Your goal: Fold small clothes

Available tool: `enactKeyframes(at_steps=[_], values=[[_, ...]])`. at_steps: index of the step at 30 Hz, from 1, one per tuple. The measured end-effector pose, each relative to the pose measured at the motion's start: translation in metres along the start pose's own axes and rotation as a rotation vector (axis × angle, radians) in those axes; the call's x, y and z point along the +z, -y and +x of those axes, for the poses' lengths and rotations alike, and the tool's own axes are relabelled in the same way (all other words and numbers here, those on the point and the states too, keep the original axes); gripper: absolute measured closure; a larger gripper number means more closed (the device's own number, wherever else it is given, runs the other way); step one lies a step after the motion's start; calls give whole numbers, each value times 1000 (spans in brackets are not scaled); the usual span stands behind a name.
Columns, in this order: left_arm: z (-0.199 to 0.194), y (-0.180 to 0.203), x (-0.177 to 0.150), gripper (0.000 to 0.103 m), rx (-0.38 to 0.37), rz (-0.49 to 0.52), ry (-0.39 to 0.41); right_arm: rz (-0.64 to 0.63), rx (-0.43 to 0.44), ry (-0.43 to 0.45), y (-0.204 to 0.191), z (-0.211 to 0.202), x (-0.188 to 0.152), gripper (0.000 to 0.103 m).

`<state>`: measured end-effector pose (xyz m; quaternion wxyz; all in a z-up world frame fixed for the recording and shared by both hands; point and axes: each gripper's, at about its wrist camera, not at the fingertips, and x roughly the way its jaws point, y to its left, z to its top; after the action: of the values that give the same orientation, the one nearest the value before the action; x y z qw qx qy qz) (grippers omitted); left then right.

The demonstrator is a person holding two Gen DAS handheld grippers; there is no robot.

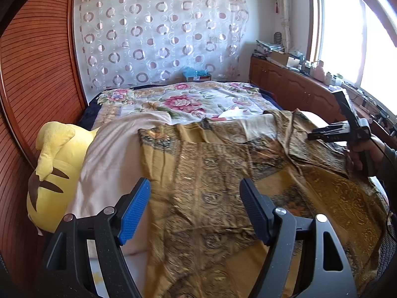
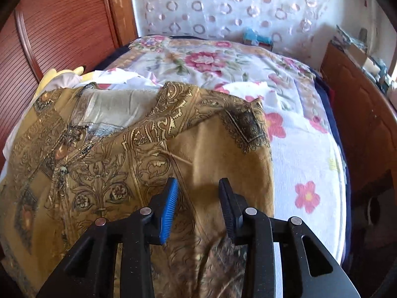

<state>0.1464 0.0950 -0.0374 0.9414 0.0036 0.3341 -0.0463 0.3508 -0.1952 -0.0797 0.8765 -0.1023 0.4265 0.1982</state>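
Left wrist view: the left gripper (image 1: 194, 206) is held wide open above the garment (image 1: 211, 173), a mustard cloth printed with dark scrollwork, and nothing is caught between its fingers; the jaws stand apart, presumably so that an edge can be taken without a second adjustment. The garment is spread across the near part of the bed (image 1: 186, 99), partly over a pale cloth (image 1: 111, 154), and a flap is seen turned back at the far side, which suggests that folding is already under way, though how many folds are done cannot be told. A yellow plush toy (image 1: 54, 173) lies at the left, clear of the work. At the right edge of this view the right gripper (image 1: 320, 134) is seen carried by a hand (image 1: 362, 154) over the garment's far side. In the right wrist view its jaws are partly parted and empty: the cloth lies below and beyond the fingers (image 2: 170, 206), not pinched, and a shadow is cast on the plain mustard area just ahead of them. The half-width gap is judged enough for a thin hem. The garment's right edge is seen resting on the flowered sheet (image 2: 305, 149), well inside the bed, so a fold toward the middle could be laid flat. Wrinkles near the centre may need smoothing first.
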Motion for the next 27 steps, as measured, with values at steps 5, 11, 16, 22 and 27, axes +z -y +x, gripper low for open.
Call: enactKeyframes(at_steps=[5,11,16,22,27], values=[[17,-10,4,28,9,-15,-25,-104,-6,26,-16,-2,-4,99],[39,-15,15,28,12,8,-50,-83,-20,56,8,-13,-5,102],[50,-24,28,28,25,10,-50,-2,-98,101,58,-36,-3,102],[61,-39,40,28,45,-4,-48,100,-126,123,105,-50,-10,102],[75,-50,42,28,60,-19,-74,104,-113,77,110,-29,-16,102]])
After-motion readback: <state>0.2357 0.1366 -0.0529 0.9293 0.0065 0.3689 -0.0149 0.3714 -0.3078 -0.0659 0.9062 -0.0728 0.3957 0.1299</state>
